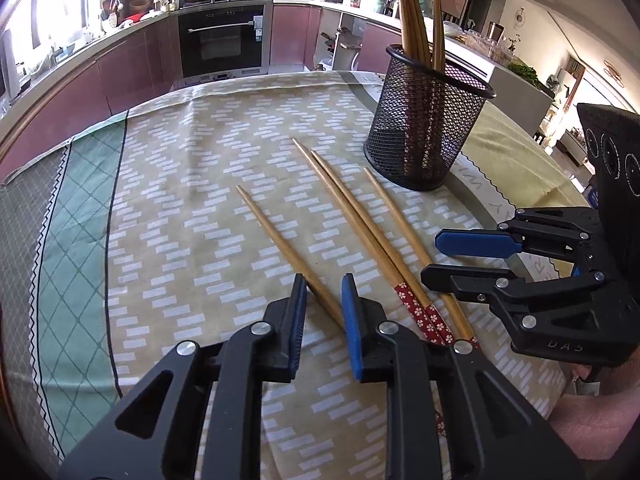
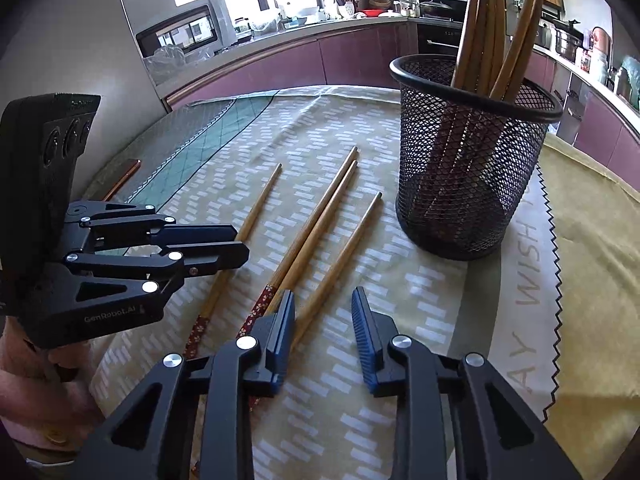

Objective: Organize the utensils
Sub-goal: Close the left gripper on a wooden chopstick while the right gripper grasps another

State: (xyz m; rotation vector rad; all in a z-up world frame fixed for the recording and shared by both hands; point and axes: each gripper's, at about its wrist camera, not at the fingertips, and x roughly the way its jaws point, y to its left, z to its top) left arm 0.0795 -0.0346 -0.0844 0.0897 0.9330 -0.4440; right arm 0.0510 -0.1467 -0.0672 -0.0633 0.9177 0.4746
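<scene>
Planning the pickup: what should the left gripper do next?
Probably close the rest of the way, then lift: the left gripper straddles the leftmost chopstick, which lies flat on the tablecloth with a gap still beside it. The mesh holder waits beyond.

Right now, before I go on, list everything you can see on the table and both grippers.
Loose chopsticks: four, tan wood with red flowered ends, lying on the cloth.
Mesh cup: one, black, upright at the far right, apart from the loose chopsticks.
Chopsticks in the cup: several, tan, standing.
Tablecloth: one, beige, green border.
Left gripper: black, blue pads, leftmost chopstick between its fingers.
Right gripper: same colours, over the rightmost chopstick.
</scene>
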